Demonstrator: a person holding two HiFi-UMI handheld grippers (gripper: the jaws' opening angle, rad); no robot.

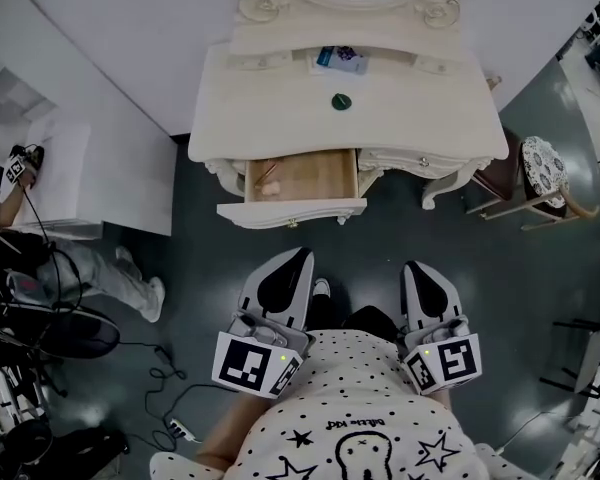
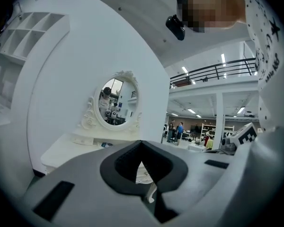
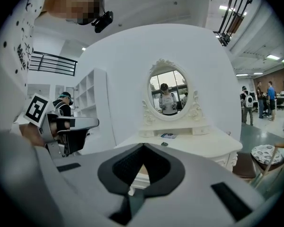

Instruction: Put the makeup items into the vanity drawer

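Grey left gripper (image 1: pixel 304 254) and right gripper (image 1: pixel 412 266), jaws together and empty, hang before the cream vanity table (image 1: pixel 430 118). Its wooden drawer (image 1: pixel 315 173) stands open.

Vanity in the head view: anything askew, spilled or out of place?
Nothing looks spilled or damaged. The drawer is pulled out, a pinkish item at its left. A dark round item and a packet lie on the vanity, outside the drawer. The left claw and right claw are shut and empty.
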